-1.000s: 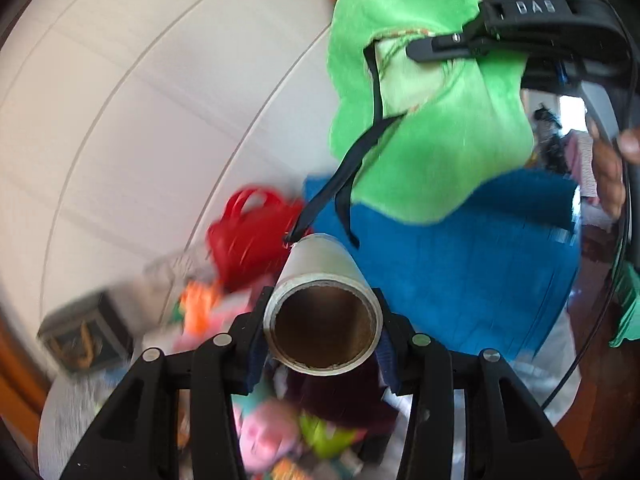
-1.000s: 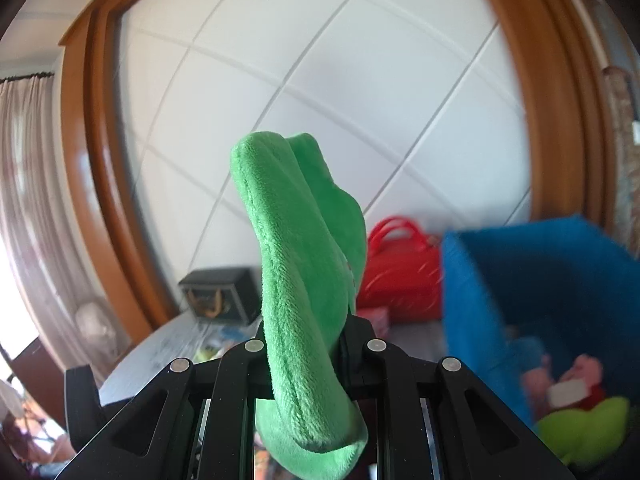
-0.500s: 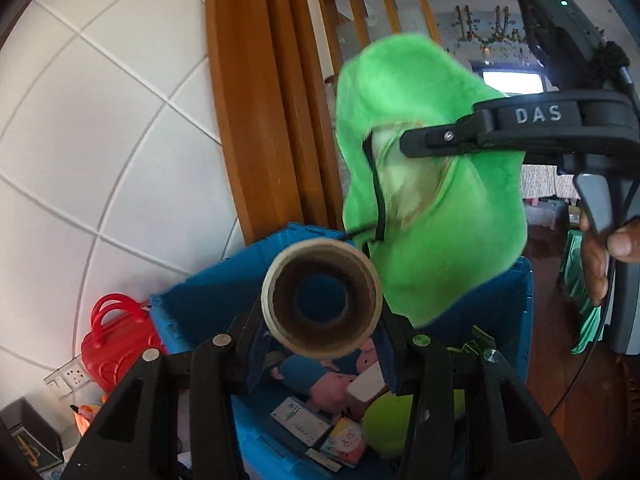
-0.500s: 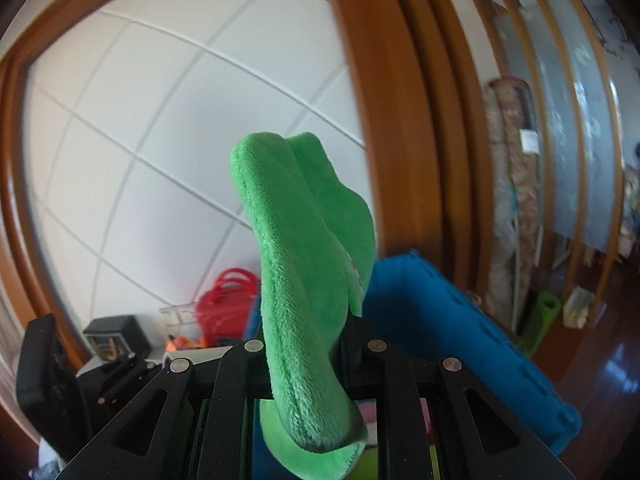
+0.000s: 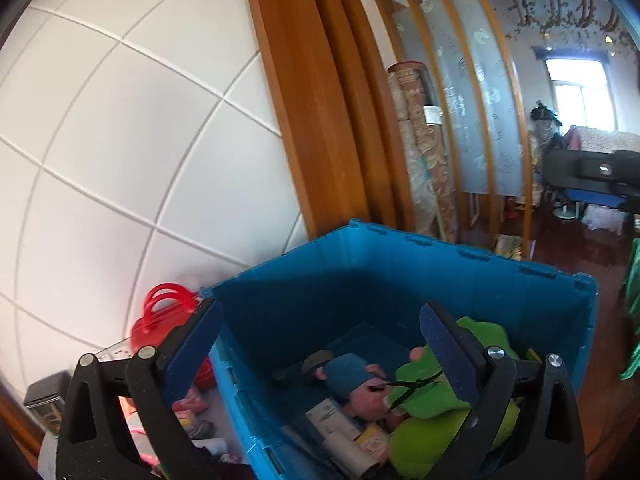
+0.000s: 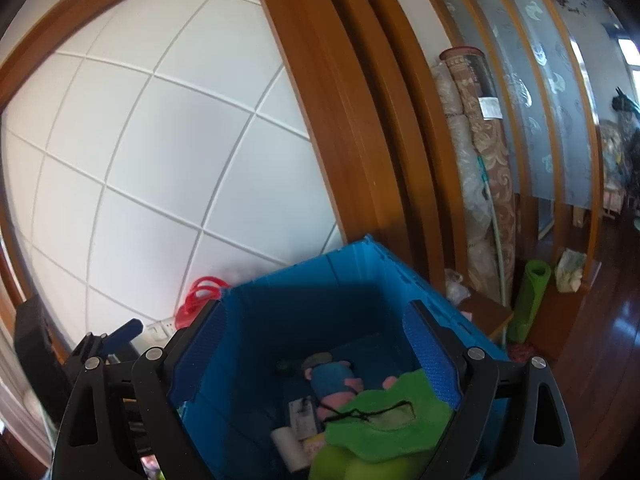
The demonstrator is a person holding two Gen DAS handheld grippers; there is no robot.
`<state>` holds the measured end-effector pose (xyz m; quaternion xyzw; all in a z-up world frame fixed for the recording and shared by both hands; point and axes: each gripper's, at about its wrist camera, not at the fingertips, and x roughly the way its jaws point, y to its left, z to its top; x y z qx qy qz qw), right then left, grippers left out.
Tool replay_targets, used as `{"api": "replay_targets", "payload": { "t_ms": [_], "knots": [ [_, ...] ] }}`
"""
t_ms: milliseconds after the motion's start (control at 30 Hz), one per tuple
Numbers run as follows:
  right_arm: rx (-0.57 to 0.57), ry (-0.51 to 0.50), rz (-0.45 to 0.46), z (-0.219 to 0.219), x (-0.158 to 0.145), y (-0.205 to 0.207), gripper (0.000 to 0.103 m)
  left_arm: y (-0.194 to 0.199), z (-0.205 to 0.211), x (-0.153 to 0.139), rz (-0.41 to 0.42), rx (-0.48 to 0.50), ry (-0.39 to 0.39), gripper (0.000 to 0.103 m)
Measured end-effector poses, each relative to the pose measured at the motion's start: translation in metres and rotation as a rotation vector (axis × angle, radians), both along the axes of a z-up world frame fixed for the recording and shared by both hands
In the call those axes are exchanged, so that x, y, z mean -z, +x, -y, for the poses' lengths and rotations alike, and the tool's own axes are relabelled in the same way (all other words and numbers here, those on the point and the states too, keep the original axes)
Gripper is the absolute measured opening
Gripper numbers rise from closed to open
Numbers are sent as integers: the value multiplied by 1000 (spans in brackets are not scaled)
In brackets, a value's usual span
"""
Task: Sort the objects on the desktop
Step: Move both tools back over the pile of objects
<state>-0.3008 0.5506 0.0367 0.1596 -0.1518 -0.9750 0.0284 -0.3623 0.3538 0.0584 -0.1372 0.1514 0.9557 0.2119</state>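
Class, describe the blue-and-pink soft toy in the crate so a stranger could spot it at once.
Find the big blue crate standing against the white tiled wall. On its floor, left of the bright green plush cloth, lies the soft toy. It alone has a dark blue body with pink limbs; its neighbours are green or papery.

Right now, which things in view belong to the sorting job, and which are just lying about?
Job:
- blue plastic crate
- green plush cloth
- cardboard tube
- blue-and-pink soft toy

Lying about:
- red handled bag
- rolled patterned carpets
- green rolled mat
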Motion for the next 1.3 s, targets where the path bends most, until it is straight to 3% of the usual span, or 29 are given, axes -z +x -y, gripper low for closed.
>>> {"api": "replay_targets", "payload": {
  "t_ms": [233,467,733,1300],
  "knots": [
    [15,37,-39,30,18,34,102,23,24,9,-57,-116,8,100],
    [-33,42,-42,54,24,42,102,37,54,9,-93,-212,13,100],
    [-110,34,-31,84,33,42,103,48,103,20,-74,-310,26,100],
    [-266,70,-2,221,44,55,103,77,264,56,-15,-495,12,100]
  ]
}}
